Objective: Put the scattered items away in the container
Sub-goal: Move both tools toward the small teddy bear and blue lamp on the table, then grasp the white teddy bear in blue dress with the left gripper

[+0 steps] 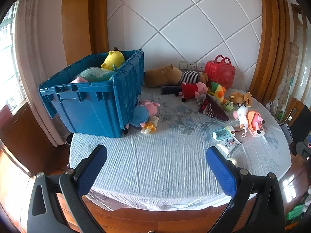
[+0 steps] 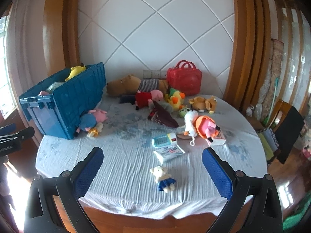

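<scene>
A blue crate (image 1: 91, 104) (image 2: 58, 106) stands at the table's left with a yellow plush (image 1: 113, 59) and other soft toys in it. A blue-bodied pig plush (image 1: 144, 112) (image 2: 93, 119) leans on the crate. Scattered plush toys lie at the back right: a brown capybara (image 1: 165, 74) (image 2: 124, 85), a red-dressed pig (image 1: 193, 89) (image 2: 148, 97), an orange pig (image 1: 254, 119) (image 2: 207, 126). A small bear in a blue skirt (image 2: 163, 178) lies between my right gripper's fingers. My left gripper (image 1: 155, 170) and right gripper (image 2: 152, 170) are both open and empty above the near table edge.
A red toy suitcase (image 1: 220, 73) (image 2: 184, 82) stands by the wall. A toy cash register (image 2: 165, 139), a tissue pack (image 2: 169, 152) and a dark cloth (image 2: 163, 117) lie mid-right. The round table (image 1: 155, 165) has a striped cloth. A chair (image 2: 285, 128) stands to the right.
</scene>
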`<state>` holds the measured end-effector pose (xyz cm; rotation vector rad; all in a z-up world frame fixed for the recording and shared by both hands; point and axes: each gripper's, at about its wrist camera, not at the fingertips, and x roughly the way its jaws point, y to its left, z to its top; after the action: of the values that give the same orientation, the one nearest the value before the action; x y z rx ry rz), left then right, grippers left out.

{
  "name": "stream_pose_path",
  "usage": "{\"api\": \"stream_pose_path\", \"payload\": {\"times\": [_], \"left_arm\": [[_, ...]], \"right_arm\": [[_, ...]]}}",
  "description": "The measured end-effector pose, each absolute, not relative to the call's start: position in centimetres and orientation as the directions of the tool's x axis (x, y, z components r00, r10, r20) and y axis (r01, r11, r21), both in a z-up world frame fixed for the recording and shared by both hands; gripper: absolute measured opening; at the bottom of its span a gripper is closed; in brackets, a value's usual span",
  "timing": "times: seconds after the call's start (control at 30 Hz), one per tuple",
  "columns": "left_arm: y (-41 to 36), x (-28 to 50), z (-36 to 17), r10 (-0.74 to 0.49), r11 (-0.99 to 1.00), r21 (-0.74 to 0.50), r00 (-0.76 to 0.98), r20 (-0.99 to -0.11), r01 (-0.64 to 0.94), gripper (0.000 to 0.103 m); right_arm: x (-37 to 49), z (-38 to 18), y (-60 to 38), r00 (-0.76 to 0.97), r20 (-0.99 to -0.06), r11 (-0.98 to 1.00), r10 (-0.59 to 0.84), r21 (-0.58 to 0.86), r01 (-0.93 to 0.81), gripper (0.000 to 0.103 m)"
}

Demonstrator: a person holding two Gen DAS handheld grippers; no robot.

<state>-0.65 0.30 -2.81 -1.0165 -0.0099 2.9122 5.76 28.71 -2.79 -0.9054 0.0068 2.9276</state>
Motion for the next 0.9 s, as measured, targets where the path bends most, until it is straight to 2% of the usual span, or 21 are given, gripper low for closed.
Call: {"api": "stream_pose_path", "payload": {"times": [0.53,0.73,0.9], "left_arm": [[3.0,-0.9,-4.9,0.127,-0.992,-0.081,-0.753,-0.645,-0.098,0.103],[5.4,-1.0,-7.2,0.138,-0.99,-0.087,-0.709,-0.691,-0.109,0.103],[8.9,-0.9,-9.6,0.136,-0.989,-0.056,-0.673,-0.727,-0.139,0.103]], "right_arm": [[5.9,-4.7,32.0,-0.797,-0.604,-0.998,0.026,0.032,-0.057,0.103],[6.1,-6.0,34.6,-0.782,-0.623,-0.996,-0.014,0.079,-0.044,0.103],[6.3,-7.9,37.3,-0.749,-0.661,-0.995,0.054,0.026,-0.094,0.103]]}}
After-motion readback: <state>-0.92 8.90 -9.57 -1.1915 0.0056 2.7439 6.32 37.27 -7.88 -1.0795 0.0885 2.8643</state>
